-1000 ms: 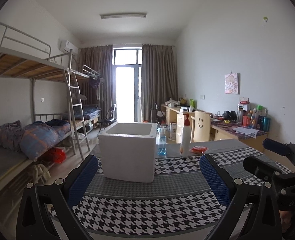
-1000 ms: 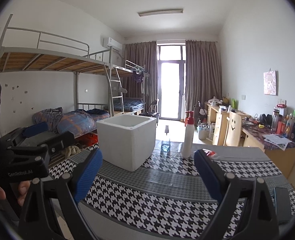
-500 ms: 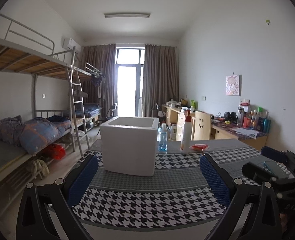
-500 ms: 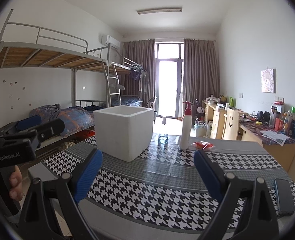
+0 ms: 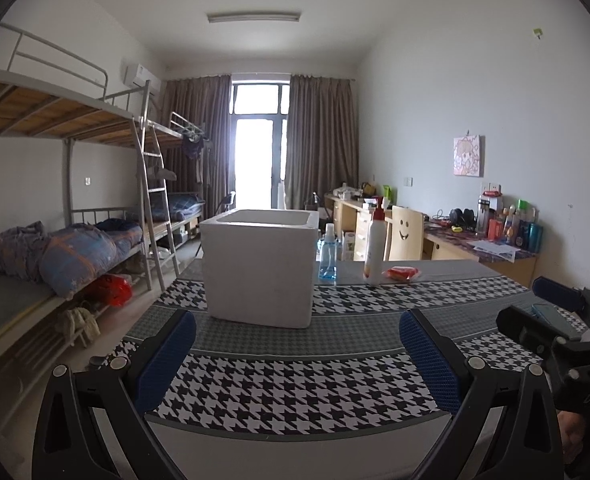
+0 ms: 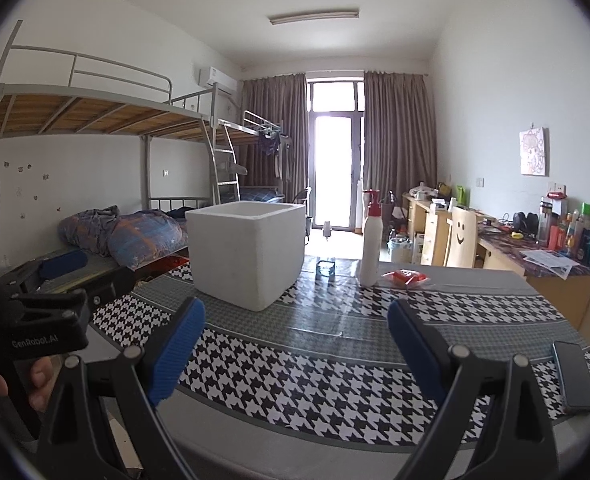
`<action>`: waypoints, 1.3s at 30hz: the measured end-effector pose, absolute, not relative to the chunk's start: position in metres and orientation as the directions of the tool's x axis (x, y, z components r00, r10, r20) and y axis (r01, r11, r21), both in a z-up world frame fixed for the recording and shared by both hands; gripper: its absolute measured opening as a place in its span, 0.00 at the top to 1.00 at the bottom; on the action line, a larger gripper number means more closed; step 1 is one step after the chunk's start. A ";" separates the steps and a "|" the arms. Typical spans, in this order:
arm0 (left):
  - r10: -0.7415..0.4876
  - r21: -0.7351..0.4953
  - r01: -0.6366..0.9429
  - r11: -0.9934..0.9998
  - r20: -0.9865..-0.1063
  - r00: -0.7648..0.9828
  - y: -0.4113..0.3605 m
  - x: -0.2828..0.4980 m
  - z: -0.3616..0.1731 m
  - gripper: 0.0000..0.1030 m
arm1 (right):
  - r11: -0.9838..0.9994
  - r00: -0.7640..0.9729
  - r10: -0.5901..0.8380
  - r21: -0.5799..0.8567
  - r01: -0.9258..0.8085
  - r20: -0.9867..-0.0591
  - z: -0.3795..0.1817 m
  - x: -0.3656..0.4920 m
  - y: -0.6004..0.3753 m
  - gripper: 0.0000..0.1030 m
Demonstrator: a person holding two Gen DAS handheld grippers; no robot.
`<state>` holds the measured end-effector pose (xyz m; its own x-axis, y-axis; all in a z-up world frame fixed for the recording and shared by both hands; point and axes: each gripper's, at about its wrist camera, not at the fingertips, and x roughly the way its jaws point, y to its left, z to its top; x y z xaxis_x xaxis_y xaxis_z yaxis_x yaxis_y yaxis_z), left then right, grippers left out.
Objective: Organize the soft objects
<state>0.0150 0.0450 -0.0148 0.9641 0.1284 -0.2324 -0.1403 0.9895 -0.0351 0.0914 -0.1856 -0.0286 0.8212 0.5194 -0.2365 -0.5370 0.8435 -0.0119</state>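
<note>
A white foam box (image 5: 259, 268) (image 6: 246, 251) stands open-topped on the houndstooth tablecloth (image 5: 295, 376) (image 6: 335, 364). Behind it to the right lies a small red soft packet (image 5: 402, 273) (image 6: 405, 277) beside a tall white pump bottle (image 5: 375, 242) (image 6: 370, 240) and a small blue spray bottle (image 5: 328, 254). My left gripper (image 5: 295, 358) hovers open over the table's near edge, nothing between its blue pads. My right gripper (image 6: 297, 354) is open too, likewise holding nothing. Each gripper shows at the edge of the other's view.
A dark phone (image 6: 573, 378) lies at the table's right edge. A bunk bed (image 5: 55, 240) with bedding lines the left wall. Desks (image 5: 491, 246) with bottles and a smiley-face chair (image 5: 405, 236) line the right wall.
Both grippers have dropped lower toward the table and stayed open. The box and bottles sit higher in the views; nothing on the table has moved.
</note>
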 end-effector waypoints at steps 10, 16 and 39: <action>0.126 -0.027 -0.134 0.991 -0.209 0.970 0.039 0.005 -0.015 0.01 | 0.849 0.827 0.510 -0.015 -0.528 -0.238 -0.034 0.083 -0.188 0.08; 0.123 -0.013 -0.129 0.992 -0.209 0.970 0.036 0.001 -0.015 0.01 | 0.858 0.832 0.500 0.008 -0.513 -0.239 -0.035 0.081 -0.193 0.08; 0.111 0.011 -0.111 0.994 -0.235 0.966 0.034 0.008 -0.021 0.01 | 0.867 0.840 0.485 0.011 -0.497 -0.244 -0.040 0.079 -0.190 0.08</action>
